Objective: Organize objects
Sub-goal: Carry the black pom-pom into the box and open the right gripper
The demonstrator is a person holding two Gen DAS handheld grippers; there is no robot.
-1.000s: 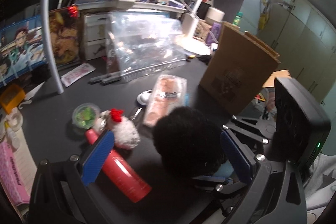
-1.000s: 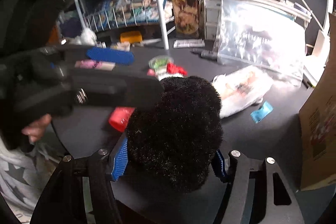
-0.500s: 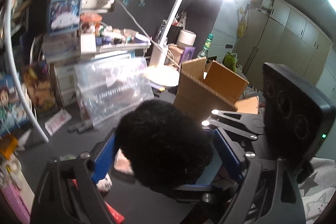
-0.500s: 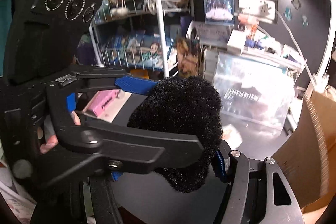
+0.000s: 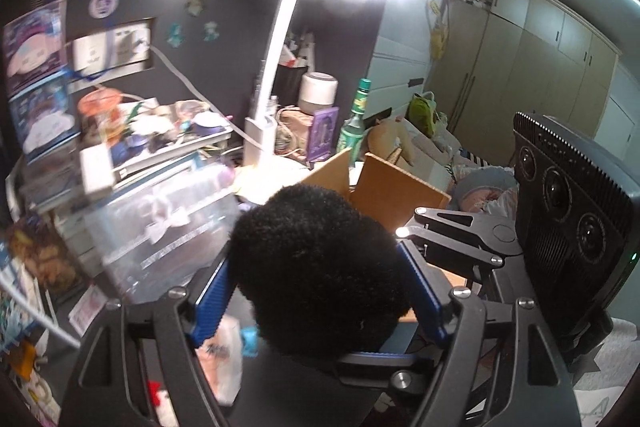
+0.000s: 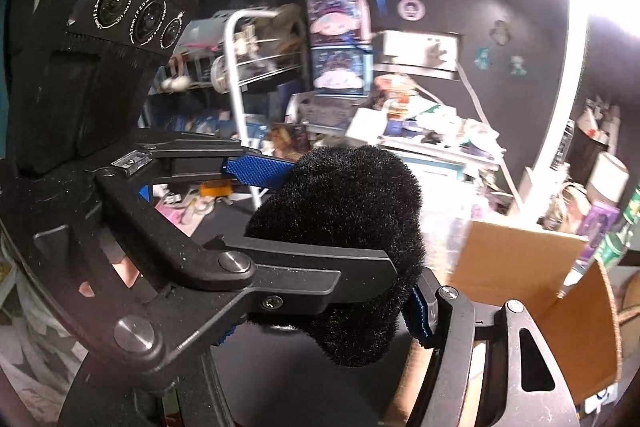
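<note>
object: black fuzzy plush (image 5: 320,267), aloft, cardboard box (image 5: 396,191) at 1 o'clock | left gripper (image 5: 320,291): jaws have just been closing, clamp plush | right gripper (image 6: 320,267): pinching same plush | handling: likely light, soft, squashy; grip mid-body

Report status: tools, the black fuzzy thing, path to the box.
Both tools, left and right, clamped on black plush. Left's jaws just closing. Cardboard box ahead, flaps open, unobstructed.

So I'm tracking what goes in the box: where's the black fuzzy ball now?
The black fuzzy ball sits centre-frame in both wrist views, clamped between the left gripper and right gripper, beside the open cardboard box.
</note>
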